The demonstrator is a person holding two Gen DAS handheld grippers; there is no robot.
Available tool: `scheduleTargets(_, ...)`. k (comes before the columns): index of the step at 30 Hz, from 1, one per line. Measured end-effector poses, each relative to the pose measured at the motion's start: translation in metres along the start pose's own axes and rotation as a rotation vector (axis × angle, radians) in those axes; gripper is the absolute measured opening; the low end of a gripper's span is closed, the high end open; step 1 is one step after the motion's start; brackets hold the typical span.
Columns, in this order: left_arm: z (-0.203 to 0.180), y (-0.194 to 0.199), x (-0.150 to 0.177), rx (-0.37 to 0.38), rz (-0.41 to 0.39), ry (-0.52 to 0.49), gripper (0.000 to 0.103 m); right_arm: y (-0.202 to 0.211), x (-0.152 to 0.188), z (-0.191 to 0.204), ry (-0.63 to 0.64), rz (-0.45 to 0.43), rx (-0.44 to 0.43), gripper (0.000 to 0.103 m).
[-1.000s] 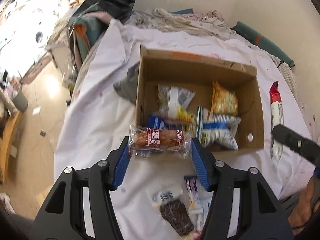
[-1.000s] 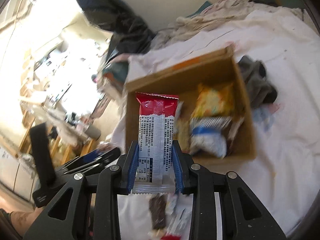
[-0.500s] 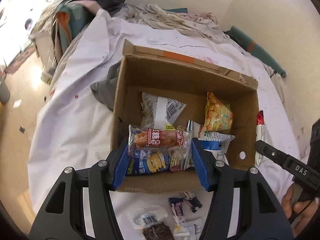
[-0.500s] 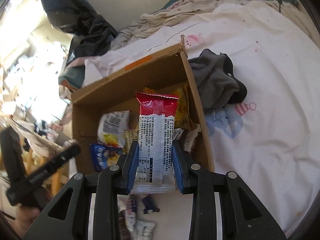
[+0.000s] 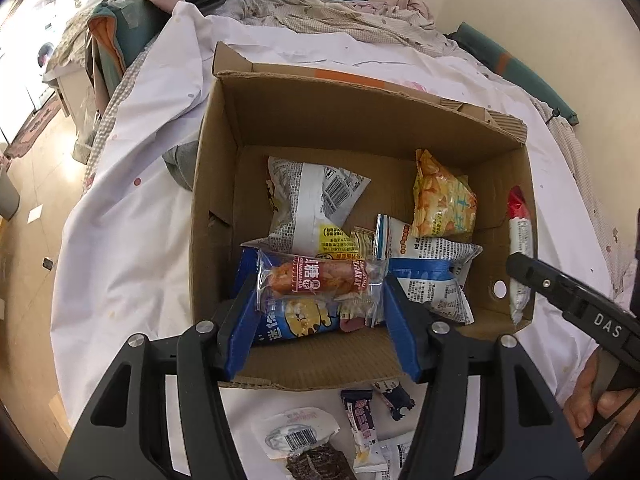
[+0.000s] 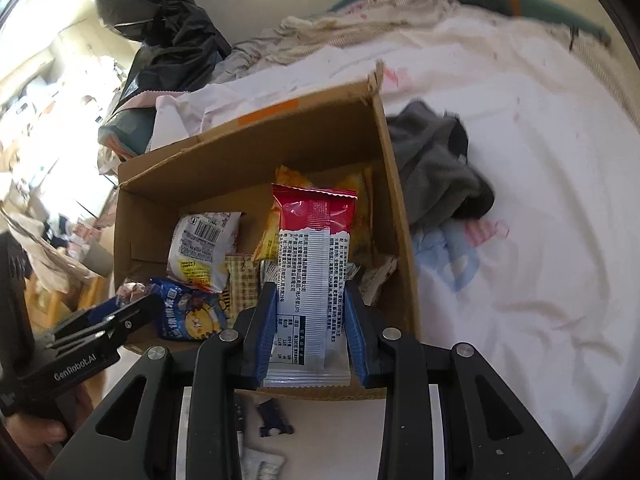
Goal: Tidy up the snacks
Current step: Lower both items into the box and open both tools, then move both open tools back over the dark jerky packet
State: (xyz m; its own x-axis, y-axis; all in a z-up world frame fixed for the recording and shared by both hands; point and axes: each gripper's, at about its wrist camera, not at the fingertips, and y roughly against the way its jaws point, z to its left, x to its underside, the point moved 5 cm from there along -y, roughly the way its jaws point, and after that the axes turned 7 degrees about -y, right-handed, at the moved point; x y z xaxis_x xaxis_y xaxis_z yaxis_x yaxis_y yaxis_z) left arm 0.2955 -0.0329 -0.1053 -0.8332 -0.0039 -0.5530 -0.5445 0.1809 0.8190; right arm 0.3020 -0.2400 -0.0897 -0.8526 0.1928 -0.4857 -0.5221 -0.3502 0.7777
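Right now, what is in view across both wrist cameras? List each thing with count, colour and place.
cardboard box: one, brown, open, on the white sheet
white sheet: one, covers the bed
snack packets in the box: several; white with barcode, yellow-orange, blue cartoon, white and blue
sausage snack: one, clear wrapper, red label, gripped crosswise over the box
red-and-white bar: one, gripped lengthwise over the box
loose packets: several, on the sheet in front of the box
grey cloth: one, beside the box
black bag: one, behind the box
left claw: blue pads, shut on the sausage snack
right claw: blue pads, shut on the bar
hand: holds the right claw's handle
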Motion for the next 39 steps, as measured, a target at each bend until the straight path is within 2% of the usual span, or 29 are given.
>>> scheduleTargets(6,-0.002,-0.003,0.000,0.007,0.011,0.003,0.056,-0.003,0.001,0.003,0.001,0.009,-0.007,0.034)
scheduleTargets(10,-0.005,-0.004,0.001,0.004,0.013,-0.017,0.060,-0.003,0.000,0.004,-0.011,0.010,-0.016,0.038)
scheduleTargets(12,-0.006,-0.004,0.001,-0.007,0.020,-0.023,0.065,0.000,-0.001,0.004,-0.023,-0.002,-0.036,0.049)
scheduleTargets(14,-0.006,-0.004,0.001,-0.004,0.027,-0.021,0.079,0.003,-0.003,0.004,-0.041,-0.015,-0.057,0.079)
scheduleTargets(15,-0.005,-0.003,0.001,0.002,0.025,-0.012,0.080,0.004,-0.004,0.004,-0.050,-0.021,-0.069,0.083)
scheduleTargets(19,0.000,-0.005,0.000,-0.027,0.042,0.009,0.083,0.005,-0.006,0.001,-0.080,-0.014,-0.094,0.084)
scheduleTargets(22,0.003,-0.004,0.000,-0.021,0.030,0.019,0.083,0.004,-0.006,-0.001,-0.101,-0.001,-0.103,0.084)
scheduleTargets(27,0.009,0.010,-0.006,-0.046,-0.035,0.020,0.083,0.007,-0.008,-0.003,-0.111,-0.005,-0.107,0.084)
scheduleTargets(31,0.021,0.025,-0.010,-0.060,-0.083,0.078,0.083,0.013,-0.006,-0.002,-0.108,-0.015,-0.107,0.084)
scheduleTargets(34,0.032,0.032,-0.007,-0.072,-0.078,0.113,0.083,0.017,-0.004,-0.004,-0.120,-0.016,-0.109,0.084)
scheduleTargets(39,0.052,0.045,0.012,-0.138,-0.053,0.162,0.083,0.022,0.007,-0.006,-0.159,0.007,-0.128,0.084)
